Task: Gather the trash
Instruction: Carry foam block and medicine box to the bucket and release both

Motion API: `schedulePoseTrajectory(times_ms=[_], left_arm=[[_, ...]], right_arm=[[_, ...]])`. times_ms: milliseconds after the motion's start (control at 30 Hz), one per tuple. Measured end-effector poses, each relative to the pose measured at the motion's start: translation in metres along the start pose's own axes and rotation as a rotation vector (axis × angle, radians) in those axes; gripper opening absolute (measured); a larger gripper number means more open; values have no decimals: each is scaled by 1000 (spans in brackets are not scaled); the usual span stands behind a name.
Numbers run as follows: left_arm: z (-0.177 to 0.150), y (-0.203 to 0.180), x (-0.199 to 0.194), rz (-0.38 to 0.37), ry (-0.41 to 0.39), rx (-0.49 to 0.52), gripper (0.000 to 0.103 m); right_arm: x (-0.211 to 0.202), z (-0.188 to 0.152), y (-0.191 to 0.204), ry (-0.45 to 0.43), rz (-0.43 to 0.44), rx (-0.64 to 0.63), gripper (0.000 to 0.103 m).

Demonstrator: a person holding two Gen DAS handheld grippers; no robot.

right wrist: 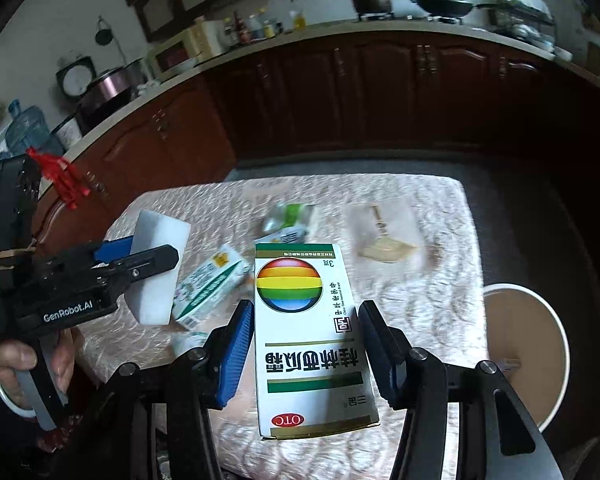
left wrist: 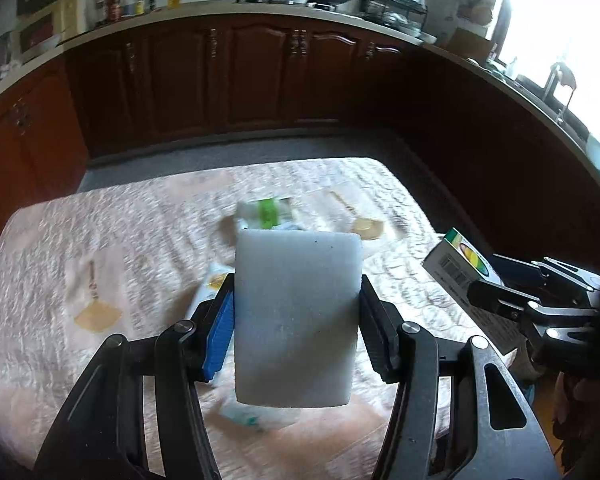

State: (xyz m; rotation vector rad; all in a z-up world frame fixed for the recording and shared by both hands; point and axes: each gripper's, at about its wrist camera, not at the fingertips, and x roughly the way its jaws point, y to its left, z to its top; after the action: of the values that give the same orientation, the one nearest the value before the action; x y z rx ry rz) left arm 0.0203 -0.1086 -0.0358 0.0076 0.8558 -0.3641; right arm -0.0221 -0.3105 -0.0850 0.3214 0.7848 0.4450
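At nine o'clock in the right wrist view, a hand is gripping the handle of the left hand-held gripper. Its jaws are clenching a white foam block, one pad on each long side, and are holding it clear of the tabletop. The tabletop is wearing a pale quilted cover.

Toward the centre, loose trash is lying on the cover: a white-and-green carton at about ten o'clock from the right gripper, and a crumpled green-and-white wrapper at twelve o'clock, blurred. A small scrap is lying just beside the left blue pad; what it is cannot be told.

At centre, the right hand-held gripper is grasping a white medicine box bearing a rainbow ball, both blue pads pressing its long sides. The box is hanging above the cover, printed face up.

At three o'clock, a round bin with a white rim is standing off the tabletop's edge, well below the box.
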Motion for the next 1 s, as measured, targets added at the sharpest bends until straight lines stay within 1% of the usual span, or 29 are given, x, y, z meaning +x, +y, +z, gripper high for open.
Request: schedulePoseTrajectory(times_ms=[333, 600, 700, 800, 933, 1000], left_arm=[[19, -76, 26, -60, 18, 108, 55], [32, -119, 49, -106, 42, 136, 55], [35, -135, 57, -116, 52, 163, 55], [33, -142, 64, -116, 65, 169, 55], [25, -142, 73, -116, 92, 170, 55], [24, -140, 79, -115, 110, 166, 55]], right_arm=[[-33, -7, -61, -56, -90, 115, 51], [-60, -14, -106, -95, -169, 199, 49], [-67, -17, -119, -103, -217, 210, 49], [-65, -22, -134, -87, -222, 241, 49], [-55, -36, -161, -48, -193, 325, 49], [-51, -45, -172, -30, -202, 362, 49]])
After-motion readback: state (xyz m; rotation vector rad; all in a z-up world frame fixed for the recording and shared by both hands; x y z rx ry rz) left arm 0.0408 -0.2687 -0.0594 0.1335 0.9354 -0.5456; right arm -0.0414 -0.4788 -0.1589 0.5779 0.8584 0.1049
